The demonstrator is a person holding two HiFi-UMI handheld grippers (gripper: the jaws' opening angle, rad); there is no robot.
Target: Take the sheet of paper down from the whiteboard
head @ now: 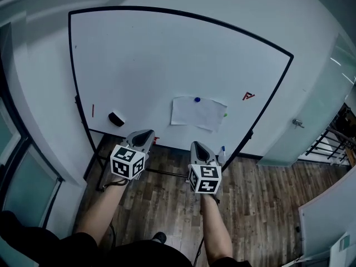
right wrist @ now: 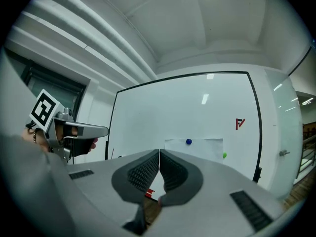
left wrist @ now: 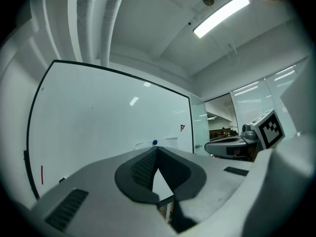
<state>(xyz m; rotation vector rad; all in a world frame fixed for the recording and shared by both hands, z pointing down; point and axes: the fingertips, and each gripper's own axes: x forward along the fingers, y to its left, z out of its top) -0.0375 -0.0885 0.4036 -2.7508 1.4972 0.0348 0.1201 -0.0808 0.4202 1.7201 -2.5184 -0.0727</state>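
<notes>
Jaws of the left gripper (head: 146, 133) meet at their tips with nothing between them, and the right gripper (head: 198, 145) is pressed together just as empty. Both point level at the whiteboard (head: 167, 60) and stand well apart from it.

At the board's lower left lie a red marker (head: 93, 110) and a black eraser (head: 116, 119), clear of the job. The sheet of paper (head: 189, 111) hangs low on the board, right of centre, roughly ahead of the right gripper. A blue magnet (head: 197, 99) pins its top edge and a green magnet (head: 225, 115) sits at its right edge.

The sheet is likely very light, limp and easy to tear or crease. It lies flat against the smooth board, so a free edge should be the best hold, probably the lower left corner, farthest from both magnets. One gripper could steady it while the other slides each magnet off.

Bare board surrounds the sheet on every side, giving open room. Further right are a red mark (head: 248, 96), the black frame and a glass door (head: 311, 121).
</notes>
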